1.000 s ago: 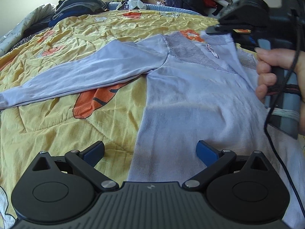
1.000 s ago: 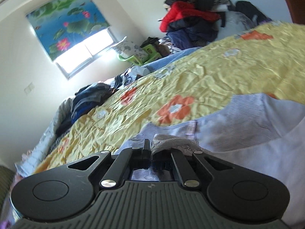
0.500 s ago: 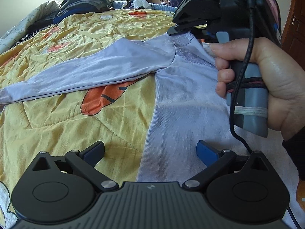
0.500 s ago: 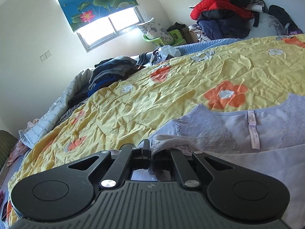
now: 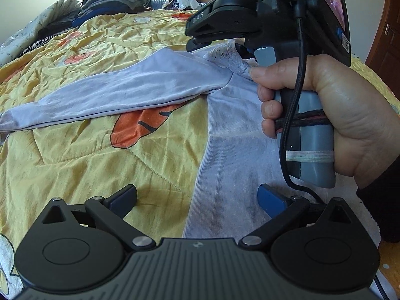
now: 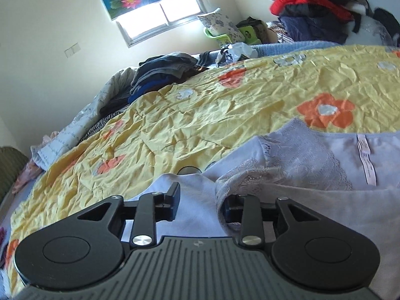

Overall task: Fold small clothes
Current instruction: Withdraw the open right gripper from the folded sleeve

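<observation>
A pale lilac long-sleeved top [image 5: 232,150] lies on the yellow flowered quilt [image 5: 75,155], one sleeve [image 5: 112,95] stretched to the left. My left gripper [image 5: 197,197] is open and empty, low over the top's left side edge near the hem. My right gripper [image 6: 200,202] is open at the lace shoulder [image 6: 250,177], which drapes over its right finger. It also shows in the left wrist view [image 5: 225,22], held in a hand above the shoulder. The neck label [image 6: 366,160] faces up.
Piles of dark clothes [image 6: 162,75] lie at the quilt's far left edge. A heap of red and dark clothes [image 6: 312,7] stands at the back right. A green stool with a pillow [image 6: 222,27] is under the window. A wooden door [image 5: 385,30] is at right.
My right gripper carried the pinched lace shoulder leftward across the top, then opened its jaws; the lace now drapes loose over one finger. My left gripper stayed open in place.
</observation>
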Demonstrator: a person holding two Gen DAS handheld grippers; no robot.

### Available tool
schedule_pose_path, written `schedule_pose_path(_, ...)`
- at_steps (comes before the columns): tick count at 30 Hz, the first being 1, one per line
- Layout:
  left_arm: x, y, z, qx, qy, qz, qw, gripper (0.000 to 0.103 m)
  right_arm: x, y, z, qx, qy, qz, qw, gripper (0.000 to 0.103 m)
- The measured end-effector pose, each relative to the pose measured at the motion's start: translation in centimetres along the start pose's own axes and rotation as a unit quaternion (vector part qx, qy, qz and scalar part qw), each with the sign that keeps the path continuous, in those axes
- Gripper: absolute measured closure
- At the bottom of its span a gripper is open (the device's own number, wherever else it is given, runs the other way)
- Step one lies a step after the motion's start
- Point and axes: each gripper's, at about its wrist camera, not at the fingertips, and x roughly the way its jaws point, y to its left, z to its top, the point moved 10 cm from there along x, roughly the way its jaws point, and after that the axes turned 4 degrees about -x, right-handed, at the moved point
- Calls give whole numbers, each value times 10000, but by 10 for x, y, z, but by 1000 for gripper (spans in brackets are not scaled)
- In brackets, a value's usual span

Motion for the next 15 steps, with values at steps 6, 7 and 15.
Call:
schedule_pose_path(6, -3, 14, 7, -147, -63, 92, 9998, 0, -2, 22, 4, -348, 4, 259, 9991, 57)
schedule_pose_path(7, -3, 17, 8, -179, -68, 115, 9998, 0, -3, 25, 4, -321, 12, 320, 9990, 57)
schedule_pose_path(15, -6, 40, 18, -401, -178, 335, 9985, 0, -8, 14, 1, 384, 55, 596, 9975, 57)
